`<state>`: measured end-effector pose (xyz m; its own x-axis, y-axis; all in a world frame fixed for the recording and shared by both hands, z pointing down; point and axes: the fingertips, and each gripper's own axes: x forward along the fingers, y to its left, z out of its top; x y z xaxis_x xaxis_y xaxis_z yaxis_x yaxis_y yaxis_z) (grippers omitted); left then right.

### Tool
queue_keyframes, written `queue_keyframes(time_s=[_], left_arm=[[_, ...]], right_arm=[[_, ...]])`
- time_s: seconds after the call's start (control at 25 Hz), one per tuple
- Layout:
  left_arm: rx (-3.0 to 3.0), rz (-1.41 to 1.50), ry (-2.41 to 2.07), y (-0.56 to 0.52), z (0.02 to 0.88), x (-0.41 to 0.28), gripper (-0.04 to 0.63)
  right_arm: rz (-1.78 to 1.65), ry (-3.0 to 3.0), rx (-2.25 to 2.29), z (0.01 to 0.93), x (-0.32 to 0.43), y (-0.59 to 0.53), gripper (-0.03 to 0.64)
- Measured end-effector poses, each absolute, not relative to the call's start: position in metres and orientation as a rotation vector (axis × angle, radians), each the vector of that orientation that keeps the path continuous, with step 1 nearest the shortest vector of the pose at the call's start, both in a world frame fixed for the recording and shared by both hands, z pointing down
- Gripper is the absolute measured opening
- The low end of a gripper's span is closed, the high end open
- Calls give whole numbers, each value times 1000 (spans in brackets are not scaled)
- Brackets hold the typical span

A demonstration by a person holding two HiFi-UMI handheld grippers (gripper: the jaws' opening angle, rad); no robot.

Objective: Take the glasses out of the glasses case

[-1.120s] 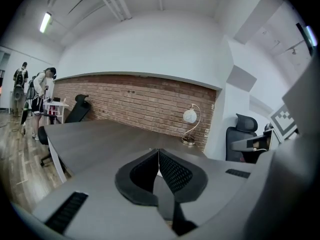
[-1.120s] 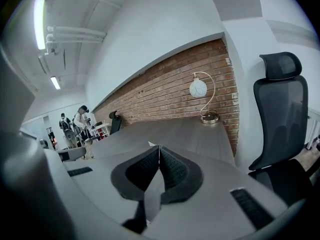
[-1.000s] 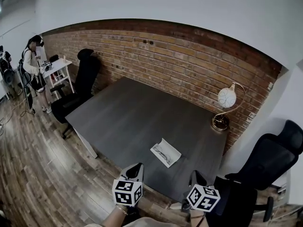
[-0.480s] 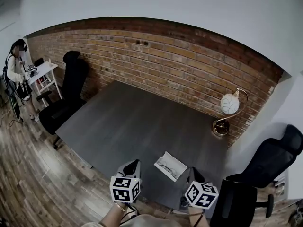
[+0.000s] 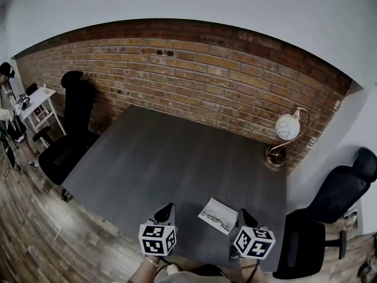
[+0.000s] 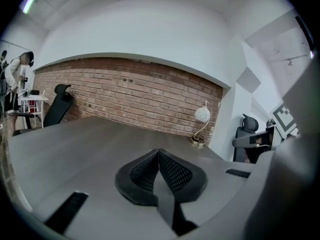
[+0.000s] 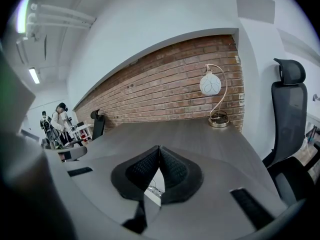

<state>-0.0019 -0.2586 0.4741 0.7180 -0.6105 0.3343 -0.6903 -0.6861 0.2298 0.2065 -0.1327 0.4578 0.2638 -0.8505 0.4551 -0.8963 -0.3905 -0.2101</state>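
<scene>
An open white glasses case point(image 5: 218, 215) lies near the front edge of the dark grey table point(image 5: 171, 164), with dark-framed glasses point(image 5: 214, 220) inside it. My left gripper point(image 5: 167, 211) hovers at the table's front edge, left of the case, jaws shut and empty. My right gripper point(image 5: 244, 218) hangs just right of the case, also shut. In the right gripper view a sliver of the case and glasses point(image 7: 152, 189) shows below the closed jaws point(image 7: 159, 151). The left gripper view shows only its closed jaws point(image 6: 159, 154) over bare tabletop.
A globe lamp point(image 5: 287, 127) on a brass base stands at the table's back right corner. Black office chairs sit at the right point(image 5: 330, 211) and far left point(image 5: 70, 122). A brick wall point(image 5: 194, 69) runs behind. A person point(image 5: 9, 108) stands by a small white desk far left.
The head view has shifted: table, case and lamp sit lower and closer to me. Both grippers stay shut and now flank the case more closely.
</scene>
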Motion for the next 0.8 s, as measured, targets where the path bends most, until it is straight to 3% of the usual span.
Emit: queue_keyframes(time_s=[0.8], left_arm=[[2525,465,-1000,-261,520,35,20]], right_arm=[[813,-1802,2185,488,211,-154,32]])
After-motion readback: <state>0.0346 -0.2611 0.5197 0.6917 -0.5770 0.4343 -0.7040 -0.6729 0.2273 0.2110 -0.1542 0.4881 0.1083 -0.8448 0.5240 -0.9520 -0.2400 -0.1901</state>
